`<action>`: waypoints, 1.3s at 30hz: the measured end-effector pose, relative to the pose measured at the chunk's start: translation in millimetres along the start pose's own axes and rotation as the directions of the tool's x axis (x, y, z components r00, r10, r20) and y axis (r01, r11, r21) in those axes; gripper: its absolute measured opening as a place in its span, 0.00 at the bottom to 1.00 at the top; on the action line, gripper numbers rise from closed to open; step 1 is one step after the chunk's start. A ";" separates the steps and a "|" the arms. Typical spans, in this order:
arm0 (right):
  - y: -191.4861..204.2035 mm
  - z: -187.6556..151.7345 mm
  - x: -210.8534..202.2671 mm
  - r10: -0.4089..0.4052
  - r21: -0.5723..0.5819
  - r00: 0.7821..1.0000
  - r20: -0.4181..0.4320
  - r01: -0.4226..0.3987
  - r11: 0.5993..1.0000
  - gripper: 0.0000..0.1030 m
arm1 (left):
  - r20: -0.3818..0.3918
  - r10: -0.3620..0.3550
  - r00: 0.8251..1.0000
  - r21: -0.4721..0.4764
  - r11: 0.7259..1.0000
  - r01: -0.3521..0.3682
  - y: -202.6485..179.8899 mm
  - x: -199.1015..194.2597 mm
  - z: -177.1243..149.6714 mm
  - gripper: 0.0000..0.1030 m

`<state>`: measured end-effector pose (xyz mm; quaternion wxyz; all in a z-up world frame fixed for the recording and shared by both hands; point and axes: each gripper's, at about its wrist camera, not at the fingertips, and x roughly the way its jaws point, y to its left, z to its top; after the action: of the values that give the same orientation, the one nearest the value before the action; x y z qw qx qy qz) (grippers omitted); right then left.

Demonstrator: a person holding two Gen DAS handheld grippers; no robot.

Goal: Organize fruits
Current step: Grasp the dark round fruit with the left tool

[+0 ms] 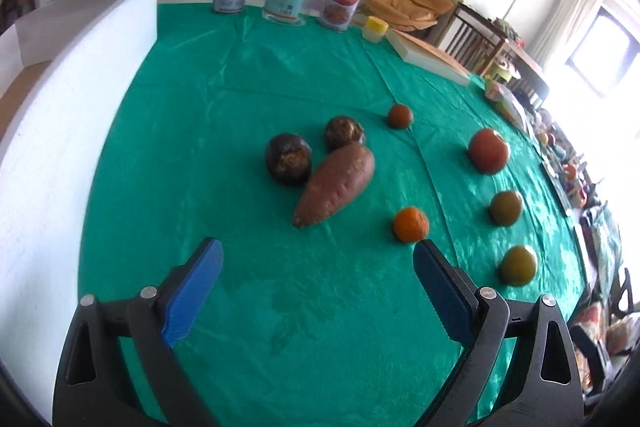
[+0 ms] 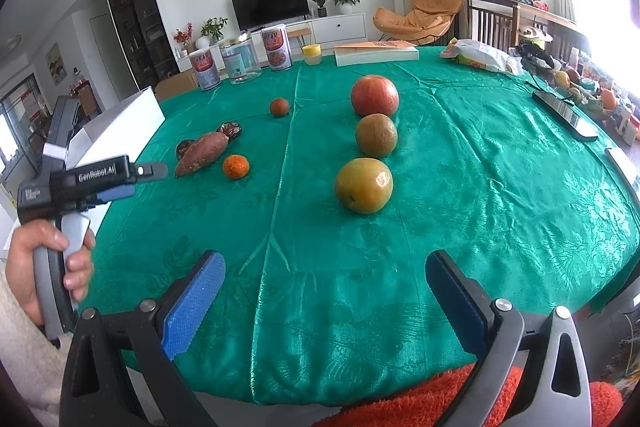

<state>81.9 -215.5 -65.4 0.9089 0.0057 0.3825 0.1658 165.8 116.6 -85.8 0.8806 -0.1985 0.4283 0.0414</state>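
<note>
Ahead of our claws the tabletop (image 2: 460,155) wears a glossy green cloth, creased and sheened like satin. Our left claw (image 1: 318,255) has matt black plastic arms, ribbed blue pads (image 1: 196,287) and bright metal pins; the right claw (image 2: 324,267) is built alike. Beyond the left claw lies a sweet potato (image 1: 336,183) with dull, rough skin, and the mandarin (image 1: 411,223) beside its right pad looks pebbled.

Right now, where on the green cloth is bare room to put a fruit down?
Bare cloth lies between the small orange and the row of three big fruits, from the greenish orange to the red one. More lies right of that row, up to the phone. It is crowded around the sweet potato, between the two dark fruits.
</note>
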 end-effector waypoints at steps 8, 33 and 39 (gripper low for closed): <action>-1.4 -0.2 0.9 0.004 0.004 1.000 -0.002 -0.004 1.000 0.97 | -0.136 0.053 0.989 -0.144 0.987 -0.072 18.6 61.7 59.5 0.67; -10.5 -0.6 3.7 0.022 0.050 1.000 -0.017 -0.021 0.999 0.97 | -0.167 -0.024 0.986 -0.093 0.996 0.008 24.2 18.1 22.0 0.37; -13.7 -1.0 3.9 0.019 0.065 1.000 -0.019 -0.018 0.998 0.97 | -0.302 -0.078 0.950 -0.017 0.997 0.077 5.5 12.9 -31.7 0.37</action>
<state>87.9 -227.4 -70.7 0.9030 0.0371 0.3963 0.1619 149.2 108.2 -115.1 0.8050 -0.2213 0.5500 -0.0230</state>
